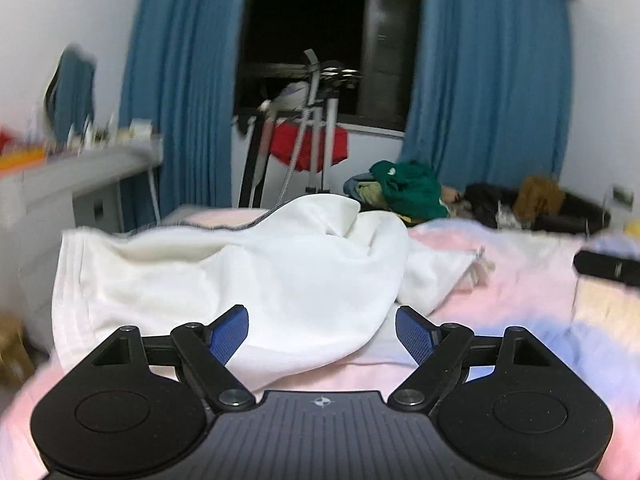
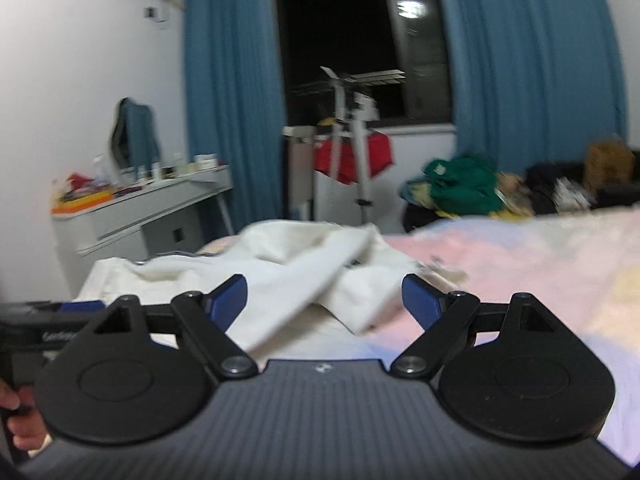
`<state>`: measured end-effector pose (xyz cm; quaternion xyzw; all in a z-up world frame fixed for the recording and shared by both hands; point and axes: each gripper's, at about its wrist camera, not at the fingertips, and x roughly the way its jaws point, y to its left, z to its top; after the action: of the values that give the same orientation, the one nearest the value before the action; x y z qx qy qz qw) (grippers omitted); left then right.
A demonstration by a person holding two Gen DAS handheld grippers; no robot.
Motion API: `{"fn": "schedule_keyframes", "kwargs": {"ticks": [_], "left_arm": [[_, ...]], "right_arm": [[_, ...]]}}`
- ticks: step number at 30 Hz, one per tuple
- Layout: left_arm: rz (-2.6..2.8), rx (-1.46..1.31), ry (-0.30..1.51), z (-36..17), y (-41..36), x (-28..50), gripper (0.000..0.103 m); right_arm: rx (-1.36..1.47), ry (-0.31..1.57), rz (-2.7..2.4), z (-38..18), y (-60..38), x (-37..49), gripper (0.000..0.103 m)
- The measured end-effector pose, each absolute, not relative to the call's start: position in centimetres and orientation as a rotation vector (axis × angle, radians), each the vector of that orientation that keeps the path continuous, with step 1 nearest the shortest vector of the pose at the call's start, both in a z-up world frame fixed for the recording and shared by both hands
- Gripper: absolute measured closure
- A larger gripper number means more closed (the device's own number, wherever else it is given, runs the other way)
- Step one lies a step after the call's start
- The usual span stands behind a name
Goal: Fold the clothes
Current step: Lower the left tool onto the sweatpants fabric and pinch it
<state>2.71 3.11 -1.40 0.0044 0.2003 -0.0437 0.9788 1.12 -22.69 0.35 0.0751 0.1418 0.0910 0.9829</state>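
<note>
Both grippers, the left gripper (image 1: 322,330) and the right gripper (image 2: 324,298), hover low with fingers spread wide and nothing between them, likely lining up for a grab. Just ahead, a crumpled white garment (image 1: 224,276) lies on the pastel bedspread (image 1: 520,280). Beyond, green clothes (image 1: 408,190) wait in a heap.

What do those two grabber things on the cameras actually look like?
The left gripper and right gripper look alike: matte black teardrop-shaped plates, jointed black bars with silver bolts, ribbed grey body with a small emblem, and blue textured pads. No cables or sleeves are visible.
</note>
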Motion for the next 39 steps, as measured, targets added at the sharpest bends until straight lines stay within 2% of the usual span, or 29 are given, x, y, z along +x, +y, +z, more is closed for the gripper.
{"fn": "schedule_keyframes", "kwargs": {"ticks": [6, 18, 26, 39], "left_arm": [[-0.036, 0.006, 0.481, -4.2, 5.4, 4.7, 0.021], [-0.053, 0.077, 0.564, -4.7, 3.5, 10.1, 0.021], [-0.014, 0.275, 0.513, -4.2, -1.7, 20.1, 0.02], [-0.055, 0.325, 0.518, -5.3, -11.9, 37.6, 0.02]], "right_arm": [[0.26, 0.325, 0.081, -1.0, -25.3, 0.6, 0.017], [0.308, 0.377, 0.074, -1.7, -26.4, 1.1, 0.017], [0.372, 0.424, 0.055, -2.7, -27.8, 2.2, 0.017], [0.523, 0.518, -0.02, -6.2, -31.0, 7.0, 0.017]]}}
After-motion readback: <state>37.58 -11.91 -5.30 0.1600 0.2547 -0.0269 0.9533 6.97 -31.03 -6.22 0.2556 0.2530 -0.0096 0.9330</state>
